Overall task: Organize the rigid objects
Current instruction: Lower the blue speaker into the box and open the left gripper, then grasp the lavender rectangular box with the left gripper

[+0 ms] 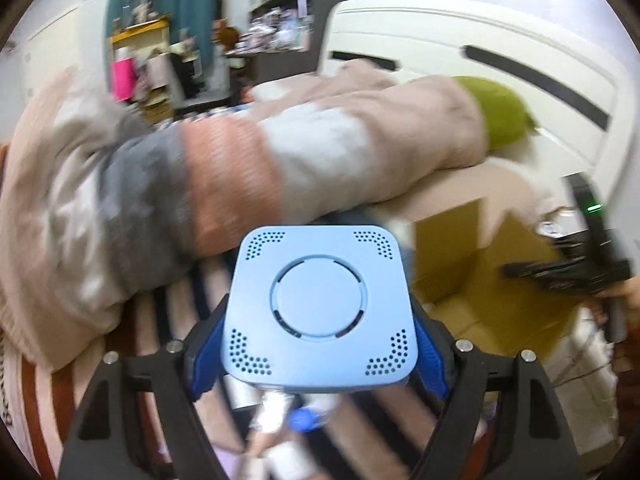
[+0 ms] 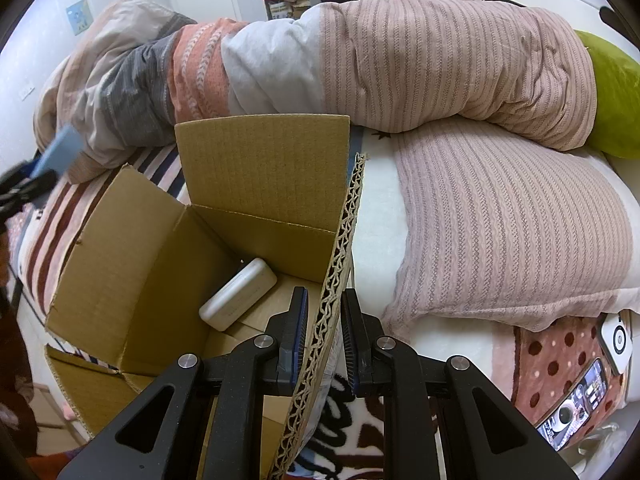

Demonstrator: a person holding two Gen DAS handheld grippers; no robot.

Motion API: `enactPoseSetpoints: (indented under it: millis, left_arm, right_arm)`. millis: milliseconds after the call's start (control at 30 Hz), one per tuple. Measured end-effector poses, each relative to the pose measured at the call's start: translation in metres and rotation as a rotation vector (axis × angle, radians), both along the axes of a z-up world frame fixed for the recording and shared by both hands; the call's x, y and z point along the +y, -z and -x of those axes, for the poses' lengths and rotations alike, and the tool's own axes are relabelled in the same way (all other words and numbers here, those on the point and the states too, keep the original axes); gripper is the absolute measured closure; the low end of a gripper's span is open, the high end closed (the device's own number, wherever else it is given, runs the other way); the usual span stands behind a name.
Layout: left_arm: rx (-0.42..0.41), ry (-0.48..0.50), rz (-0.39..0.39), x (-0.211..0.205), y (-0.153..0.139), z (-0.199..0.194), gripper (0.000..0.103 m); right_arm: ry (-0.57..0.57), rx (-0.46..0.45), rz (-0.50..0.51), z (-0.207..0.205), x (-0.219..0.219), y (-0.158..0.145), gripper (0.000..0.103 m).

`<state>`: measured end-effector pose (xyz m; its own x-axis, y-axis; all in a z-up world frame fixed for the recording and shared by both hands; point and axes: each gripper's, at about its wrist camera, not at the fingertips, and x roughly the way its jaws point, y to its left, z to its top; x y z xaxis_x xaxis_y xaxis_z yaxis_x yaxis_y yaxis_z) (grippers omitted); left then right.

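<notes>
pale blue plastic is seen in the middle of the left wrist view: a square device [image 1: 320,312] with rounded corners, a round ring on its top and dotted vent holes at each corner. it is clamped by the left gripper [image 1: 318,344], whose blue finger pads [image 1: 204,360] are pressed on its two sides, and it is held in the air above a striped bed cover [image 1: 160,320]. the picture is blurred around it. to the right of the device an open cardboard box [image 1: 480,280] is seen, and the right gripper [image 1: 576,268] is visible beside it.

in the right wrist view the right gripper [image 2: 323,340] is placed astride an upright flap [image 2: 332,280] of the cardboard box [image 2: 160,264], with one finger inside the box and one outside. the flap edge is between the pads, but whether it is really pinched cannot be told, since small gaps appear on both sides. a white rounded case [image 2: 238,300] is lying on the box floor, near the far wall. the blue device [image 2: 60,152] is seen at the far left, well apart from the box. a folded quilt [image 2: 400,60] and a green cushion [image 2: 616,96] are lying on the bed behind, and a phone [image 2: 580,404] is lying at the lower right.
</notes>
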<state>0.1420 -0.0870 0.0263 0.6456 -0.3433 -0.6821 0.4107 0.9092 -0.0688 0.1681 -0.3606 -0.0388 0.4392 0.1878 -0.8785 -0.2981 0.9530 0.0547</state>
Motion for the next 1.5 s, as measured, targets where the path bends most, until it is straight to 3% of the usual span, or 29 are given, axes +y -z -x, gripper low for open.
enactPoseSetpoints:
  millis: [200, 367, 633, 800, 967, 1067, 1200, 1367, 1500]
  left_arm:
    - [0.096, 0.151, 0.052, -0.074, -0.01, -0.004, 0.026]
    - [0.178, 0.206, -0.034, -0.13, 0.016, -0.015, 0.026]
    - [0.237, 0.212, -0.118, -0.157, 0.049, -0.019, 0.026]
    - [0.24, 0.214, -0.118, -0.153, 0.051, -0.018, 0.022]
    - [0.185, 0.187, -0.044, -0.126, 0.022, -0.006, 0.02]
    - [0.129, 0.137, 0.006, -0.09, 0.002, 0.002, 0.016]
    - [0.062, 0.036, 0.006, -0.033, -0.009, 0.01, 0.014]
    - [0.076, -0.131, -0.025, 0.055, 0.017, 0.013, 0.014]
    - [0.177, -0.268, -0.055, 0.113, 0.069, 0.014, 0.014]
  right_arm:
    - [0.0, 0.0, 0.0, 0.0, 0.0, 0.0, 0.09]
    - [-0.002, 0.0, 0.002, 0.0, 0.0, 0.0, 0.09]
    - [0.0, -0.001, -0.007, 0.0, -0.001, -0.002, 0.09]
    - [-0.002, -0.003, -0.003, 0.001, 0.001, -0.001, 0.089]
    - [-0.007, 0.003, 0.0, 0.002, 0.003, -0.001, 0.087]
    - [-0.007, 0.002, 0.003, 0.003, 0.004, -0.002, 0.087]
    - [-0.005, 0.005, 0.0, 0.002, 0.003, -0.001, 0.087]
    - [-0.005, 0.005, -0.002, 0.004, 0.003, 0.001, 0.087]
    - [-0.006, 0.004, 0.005, 0.003, 0.004, 0.002, 0.087]
